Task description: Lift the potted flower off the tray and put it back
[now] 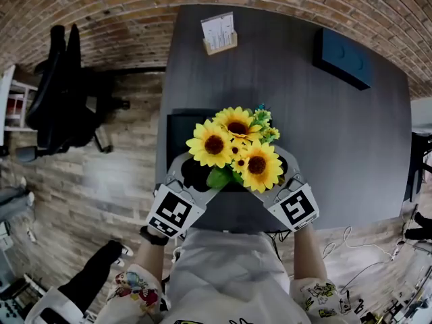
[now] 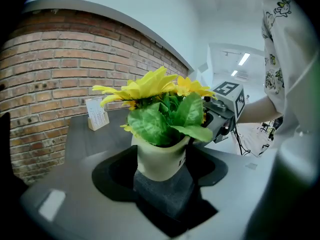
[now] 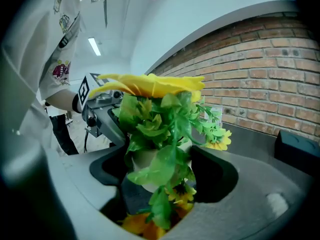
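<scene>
The potted flower has big yellow blooms, green leaves and a cream pot. It is in the middle, right between the two grippers. It stands upright.

The left gripper comes at the potted flower from the left. Its jaws stand wide and hug the pot, one on each side. The right gripper comes at the potted flower from the right. Its jaws also stand wide and hug the pot, with leaves hanging down between them. Each gripper can be seen on the far side of the potted flower in the other gripper's view.

The tray is dark and lies under the potted flower, sticking out behind it and to its left. The blooms hide the bottom of the pot, so it is not clear if the pot touches the tray.

The tray lies on a dark grey table. Far behind the potted flower, a small wooden stand with white cards sits on the table. Behind the potted flower and to the right is a dark blue box. Well off to the left of the potted flower, a black chair stands on the floor. A brick wall runs behind it all.
</scene>
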Demonstrator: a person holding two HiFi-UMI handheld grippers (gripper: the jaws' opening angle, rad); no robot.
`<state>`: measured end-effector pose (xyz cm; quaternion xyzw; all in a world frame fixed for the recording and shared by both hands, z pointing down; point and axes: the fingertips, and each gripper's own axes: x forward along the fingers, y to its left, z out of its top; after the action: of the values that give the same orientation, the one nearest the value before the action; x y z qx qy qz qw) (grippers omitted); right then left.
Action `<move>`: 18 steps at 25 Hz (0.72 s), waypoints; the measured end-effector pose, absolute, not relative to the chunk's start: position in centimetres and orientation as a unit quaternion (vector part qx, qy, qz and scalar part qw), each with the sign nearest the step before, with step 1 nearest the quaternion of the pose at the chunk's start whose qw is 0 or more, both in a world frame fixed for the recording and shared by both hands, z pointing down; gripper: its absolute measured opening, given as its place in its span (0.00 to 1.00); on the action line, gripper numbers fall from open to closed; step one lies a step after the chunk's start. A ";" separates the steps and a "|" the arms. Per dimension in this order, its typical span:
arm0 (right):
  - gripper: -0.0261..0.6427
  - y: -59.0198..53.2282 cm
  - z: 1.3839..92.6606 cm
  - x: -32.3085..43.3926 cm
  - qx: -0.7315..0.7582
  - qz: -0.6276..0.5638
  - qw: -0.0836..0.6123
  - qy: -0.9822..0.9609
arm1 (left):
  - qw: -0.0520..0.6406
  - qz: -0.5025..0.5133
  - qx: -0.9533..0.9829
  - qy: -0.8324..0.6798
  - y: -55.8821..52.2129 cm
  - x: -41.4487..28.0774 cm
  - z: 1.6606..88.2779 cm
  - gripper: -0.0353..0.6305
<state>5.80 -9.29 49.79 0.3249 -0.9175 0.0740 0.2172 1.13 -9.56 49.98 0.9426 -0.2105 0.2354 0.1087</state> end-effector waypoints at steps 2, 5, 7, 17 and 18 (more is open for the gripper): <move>0.61 -9.4 50.5 5.9 0.325 0.079 0.218 -0.917 | 0.111 0.241 0.941 -0.209 -9.7 1.3 50.7 0.53; 0.61 -9.6 51.7 5.9 0.332 0.093 0.206 -0.916 | 0.117 0.249 0.939 -0.206 -9.8 1.3 51.8 0.53; 0.61 -9.7 52.3 5.9 0.329 0.095 0.215 -0.915 | 0.122 0.254 0.937 -0.206 -9.9 1.3 52.5 0.53; 0.61 -9.5 54.5 6.0 0.327 0.106 0.220 -0.913 | 0.131 0.267 0.932 -0.208 -9.6 1.4 54.7 0.52; 0.61 -9.4 54.7 5.9 0.328 0.108 0.217 -0.913 | 0.132 0.268 0.931 -0.208 -9.5 1.4 54.9 0.52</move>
<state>5.91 -9.40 54.71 0.3278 -0.9132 0.1082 0.2166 1.41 -9.52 54.88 0.9315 -0.2082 0.2677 0.1318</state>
